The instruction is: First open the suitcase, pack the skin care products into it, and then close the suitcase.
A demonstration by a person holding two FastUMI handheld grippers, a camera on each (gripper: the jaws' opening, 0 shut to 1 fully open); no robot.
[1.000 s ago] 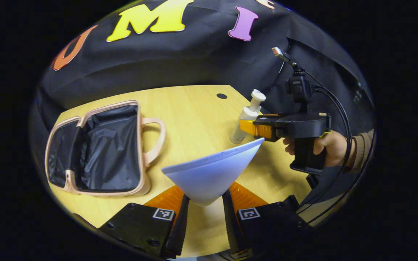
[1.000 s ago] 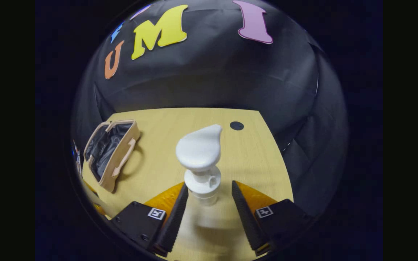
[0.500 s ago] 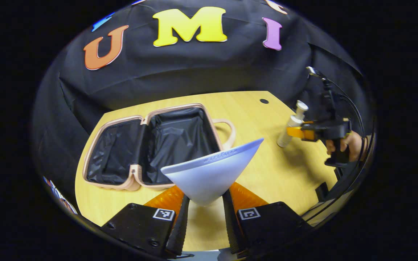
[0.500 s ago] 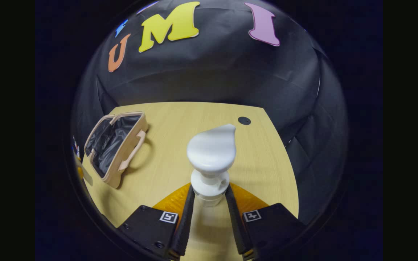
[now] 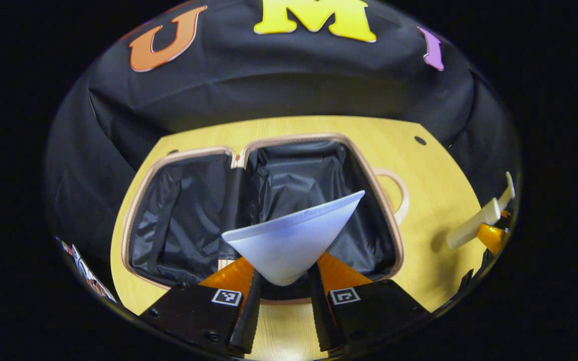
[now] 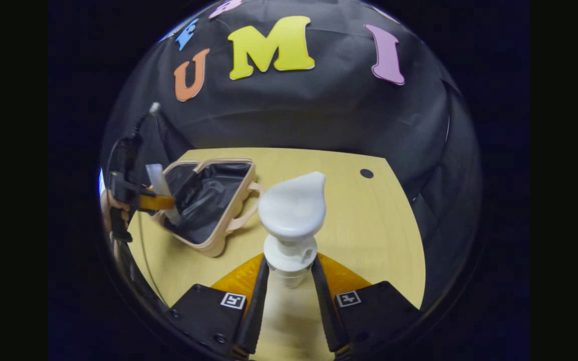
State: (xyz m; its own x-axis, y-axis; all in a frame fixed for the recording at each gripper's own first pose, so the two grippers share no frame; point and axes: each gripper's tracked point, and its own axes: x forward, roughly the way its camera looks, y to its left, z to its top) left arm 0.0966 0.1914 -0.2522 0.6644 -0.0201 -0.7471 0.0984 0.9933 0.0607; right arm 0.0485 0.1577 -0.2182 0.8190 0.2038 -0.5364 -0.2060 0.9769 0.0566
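My left tongs (image 5: 281, 296) pinch tube (image 5: 291, 240) mid-frame above open suitcase (image 5: 264, 210), ready to drop; right tongs (image 6: 289, 296) pinch pump bottle (image 6: 291, 220), waiting.

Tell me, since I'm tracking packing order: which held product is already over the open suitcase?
The tube in the left gripper; the pump bottle is over bare table.

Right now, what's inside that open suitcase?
The suitcase shows only its black lining; no products lie in it yet. The pale tube held by the left gripper covers part of the near floor.
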